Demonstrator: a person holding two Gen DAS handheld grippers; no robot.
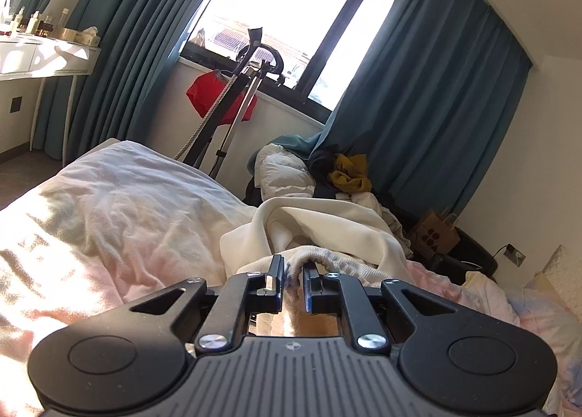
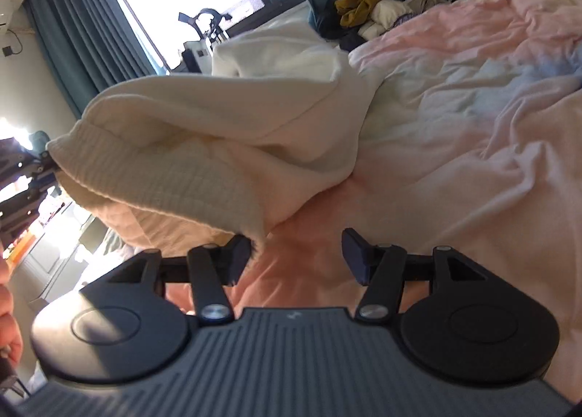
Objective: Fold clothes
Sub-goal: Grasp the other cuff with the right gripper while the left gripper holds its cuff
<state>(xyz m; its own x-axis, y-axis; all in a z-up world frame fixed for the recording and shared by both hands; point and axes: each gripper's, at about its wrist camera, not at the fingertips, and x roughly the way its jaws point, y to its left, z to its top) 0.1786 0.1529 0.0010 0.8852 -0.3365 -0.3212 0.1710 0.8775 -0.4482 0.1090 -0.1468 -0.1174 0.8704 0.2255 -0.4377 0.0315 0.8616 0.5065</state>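
Your left gripper (image 1: 291, 271) pinches the ribbed hem of a cream top (image 2: 203, 133), lifted bunched and unfolded above the bed (image 2: 454, 126), while your right gripper (image 2: 296, 253) hangs spread beside it, so folding remains.

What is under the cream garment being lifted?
Under the cream garment lies the pink bedcover, crumpled. Whatever sits beneath the part resting on the bed is covered.
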